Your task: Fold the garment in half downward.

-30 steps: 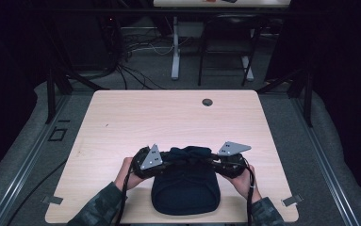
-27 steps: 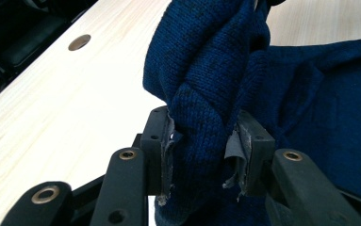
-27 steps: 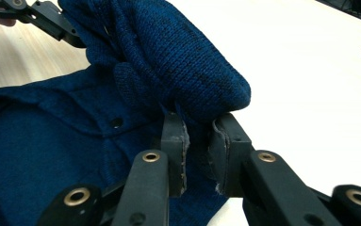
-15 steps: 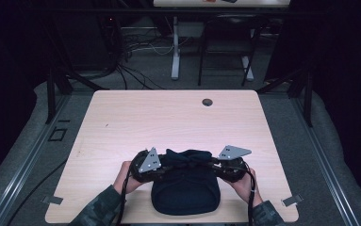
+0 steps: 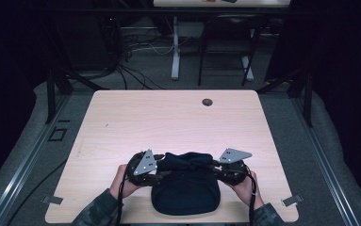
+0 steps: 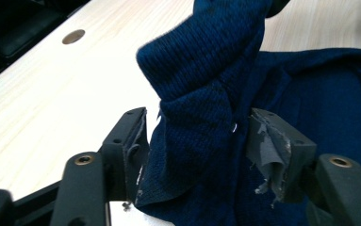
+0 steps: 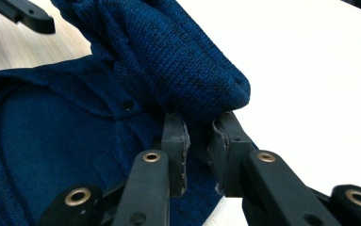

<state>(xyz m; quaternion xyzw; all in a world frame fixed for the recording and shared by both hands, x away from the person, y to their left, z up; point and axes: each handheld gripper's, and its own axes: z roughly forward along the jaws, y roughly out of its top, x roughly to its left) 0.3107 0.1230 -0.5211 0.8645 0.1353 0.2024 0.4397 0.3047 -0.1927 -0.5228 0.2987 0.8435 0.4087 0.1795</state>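
From high up, a dark blue knit sweater lies at the near edge of the tabletop. Its far edge has bunched up a little since a moment ago, so a fold may be starting.

Left view: the left tool sits fairly wide around a raised flap (not yet squeezing it).

Right view: the right tool is narrow, pinching the fold.

Camouflage sleeves, black hand-held grippers with brass screws, grey triangular plates
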